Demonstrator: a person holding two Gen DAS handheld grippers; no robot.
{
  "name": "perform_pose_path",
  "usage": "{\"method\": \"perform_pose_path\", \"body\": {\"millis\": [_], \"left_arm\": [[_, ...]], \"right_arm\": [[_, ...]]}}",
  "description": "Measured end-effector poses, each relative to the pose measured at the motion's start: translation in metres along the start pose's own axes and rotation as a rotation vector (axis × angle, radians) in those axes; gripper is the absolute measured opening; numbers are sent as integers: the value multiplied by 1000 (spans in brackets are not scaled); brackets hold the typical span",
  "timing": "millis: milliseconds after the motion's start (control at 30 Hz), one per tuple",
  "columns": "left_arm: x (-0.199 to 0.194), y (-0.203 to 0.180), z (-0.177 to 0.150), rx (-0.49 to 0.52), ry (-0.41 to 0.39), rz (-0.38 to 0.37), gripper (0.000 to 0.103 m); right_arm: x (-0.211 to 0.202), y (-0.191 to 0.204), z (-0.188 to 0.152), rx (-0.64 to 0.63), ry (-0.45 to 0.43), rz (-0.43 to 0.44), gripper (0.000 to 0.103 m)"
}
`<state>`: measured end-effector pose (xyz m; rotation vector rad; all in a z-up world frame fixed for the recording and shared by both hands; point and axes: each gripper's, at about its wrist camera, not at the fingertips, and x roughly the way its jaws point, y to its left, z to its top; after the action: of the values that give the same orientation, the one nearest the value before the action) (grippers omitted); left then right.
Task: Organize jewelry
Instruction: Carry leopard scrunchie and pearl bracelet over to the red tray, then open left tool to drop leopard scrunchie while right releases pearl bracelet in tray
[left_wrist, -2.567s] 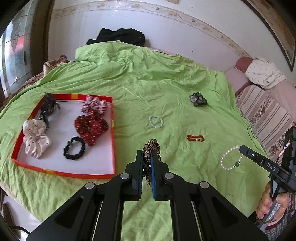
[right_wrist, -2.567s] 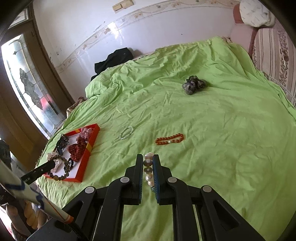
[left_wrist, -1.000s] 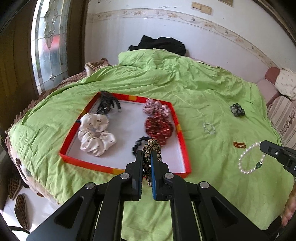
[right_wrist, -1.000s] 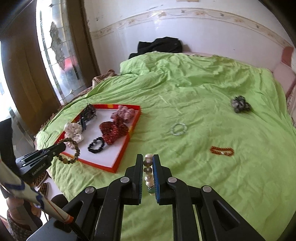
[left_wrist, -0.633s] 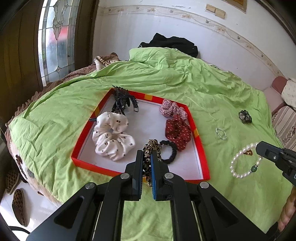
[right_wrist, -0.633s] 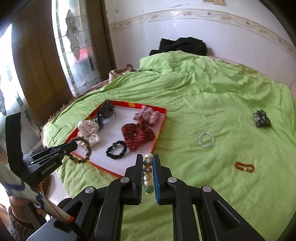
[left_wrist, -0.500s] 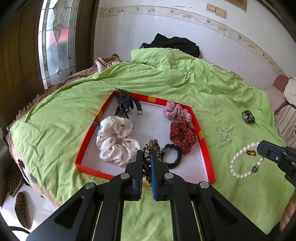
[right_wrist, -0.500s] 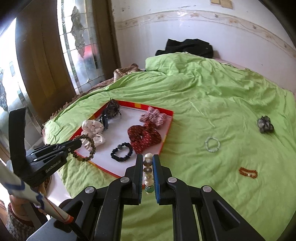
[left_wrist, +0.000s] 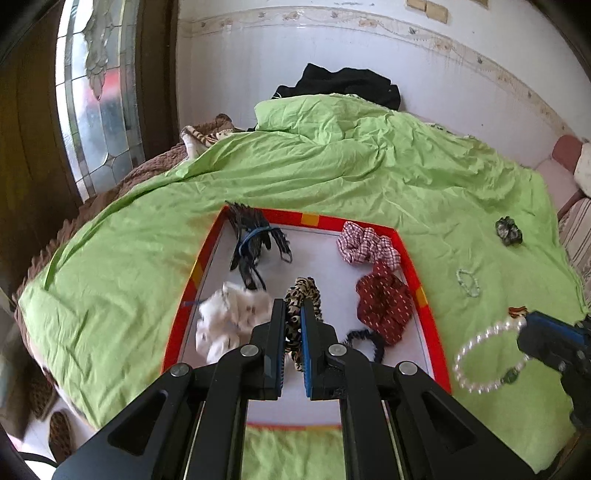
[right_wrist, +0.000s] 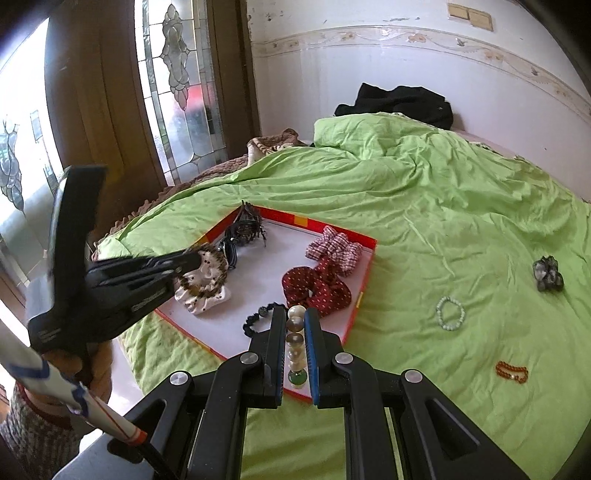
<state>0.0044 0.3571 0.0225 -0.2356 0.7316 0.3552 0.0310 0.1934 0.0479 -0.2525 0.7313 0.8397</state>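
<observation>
My left gripper (left_wrist: 293, 314) is shut on a leopard-print scrunchie (left_wrist: 303, 295) and holds it over the red-rimmed white tray (left_wrist: 404, 240), above the white scrunchie (left_wrist: 229, 321). My right gripper (right_wrist: 295, 317) is shut on a pearl bracelet (right_wrist: 295, 339) with a green bead, near the tray's (right_wrist: 365, 273) right front corner. In the left wrist view the right gripper (left_wrist: 528, 325) shows at the right with the pearl bracelet (left_wrist: 484, 354) hanging from it. The left gripper (right_wrist: 195, 260) shows in the right wrist view over the tray's left side.
The tray holds a black hair-tie bundle (left_wrist: 255, 243), a checked scrunchie (left_wrist: 365, 245), a red dotted scrunchie (left_wrist: 384, 306) and a black elastic (left_wrist: 365, 341). On the green bedspread lie a pale bead bracelet (right_wrist: 450, 314), an orange bead bracelet (right_wrist: 511, 371) and a dark scrunchie (right_wrist: 548, 278). Floor lies past the bed's near edge.
Both grippers have swung left toward the tray. The left gripper with the leopard scrunchie now hangs over the tray's inside; the right gripper with the pearls has come up to the tray's corner.
</observation>
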Motion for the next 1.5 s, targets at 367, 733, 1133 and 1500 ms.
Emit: {"method": "perform_pose_path", "body": {"millis": [367, 733, 1133, 1500], "left_arm": [[47, 9, 52, 53, 48, -11, 7], [104, 5, 96, 71, 128, -74, 7], [160, -2, 107, 142, 236, -110, 7], [181, 2, 96, 139, 272, -68, 7]], "right_arm": [[22, 17, 21, -38, -12, 52, 11], [63, 23, 44, -2, -4, 153, 11], [126, 30, 45, 65, 96, 248, 11], [159, 13, 28, 102, 169, 191, 11]]}}
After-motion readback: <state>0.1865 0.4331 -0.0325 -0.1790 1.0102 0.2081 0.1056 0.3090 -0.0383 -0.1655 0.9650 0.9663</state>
